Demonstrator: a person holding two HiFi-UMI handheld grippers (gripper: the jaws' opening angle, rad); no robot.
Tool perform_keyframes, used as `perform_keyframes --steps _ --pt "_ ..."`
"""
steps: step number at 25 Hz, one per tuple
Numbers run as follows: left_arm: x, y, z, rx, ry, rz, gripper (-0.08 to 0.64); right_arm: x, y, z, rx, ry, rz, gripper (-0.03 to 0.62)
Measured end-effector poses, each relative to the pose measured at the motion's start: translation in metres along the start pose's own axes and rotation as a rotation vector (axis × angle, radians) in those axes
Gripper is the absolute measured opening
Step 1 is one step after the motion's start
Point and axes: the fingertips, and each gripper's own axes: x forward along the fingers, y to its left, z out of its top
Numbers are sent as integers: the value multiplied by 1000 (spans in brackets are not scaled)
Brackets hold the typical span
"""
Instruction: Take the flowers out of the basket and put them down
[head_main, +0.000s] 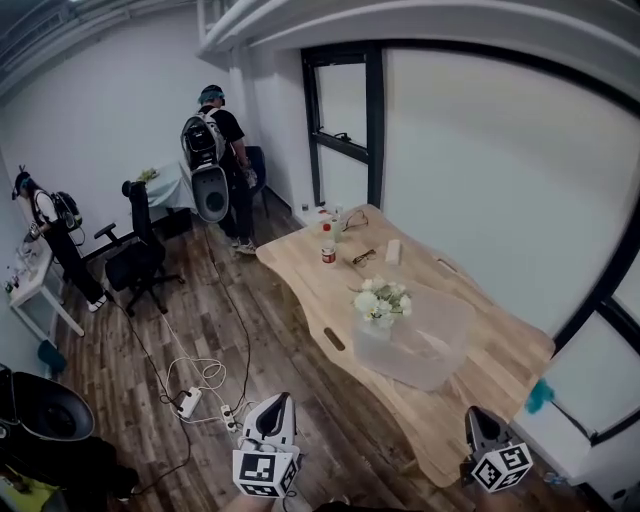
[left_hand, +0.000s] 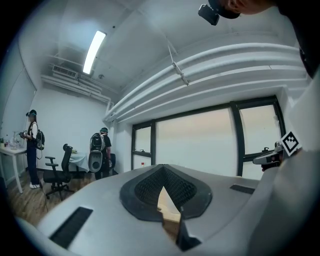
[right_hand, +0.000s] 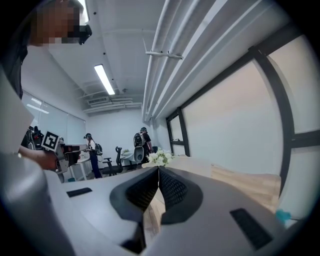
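Observation:
A bunch of white flowers (head_main: 382, 301) stands in a translucent plastic basket (head_main: 440, 340) on the light wooden table (head_main: 500, 350). Both grippers sit at the bottom of the head view, short of the table's near end and well apart from the basket. My left gripper (head_main: 275, 405) hangs over the wooden floor, and in the left gripper view the left gripper (left_hand: 162, 170) has its tips together with nothing between them. My right gripper (head_main: 478, 415) is by the table's near corner. In the right gripper view the right gripper (right_hand: 158, 170) is shut and empty, with the flowers (right_hand: 159, 158) just beyond its tips.
A small bottle (head_main: 327, 243), glasses (head_main: 363, 257) and a white box (head_main: 393, 251) lie at the table's far end. Cables and a power strip (head_main: 190, 400) trail across the floor. An office chair (head_main: 140, 255) and two people (head_main: 220, 150), (head_main: 50, 230) are at the back left.

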Motion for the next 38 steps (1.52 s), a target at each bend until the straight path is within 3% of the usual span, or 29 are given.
perform_keyframes --steps 6,18,31,38 --pt "37 44 -9 8 10 7 5 50 0 24 3 -68 -23 21" --pt "106 46 -23 24 46 -56 4 113 -19 16 36 -50 -24 21" --pt "218 72 9 14 37 -46 5 207 -69 73 34 -100 -15 21" --pt "256 75 18 33 63 -29 5 248 -91 77 48 -92 18 21"
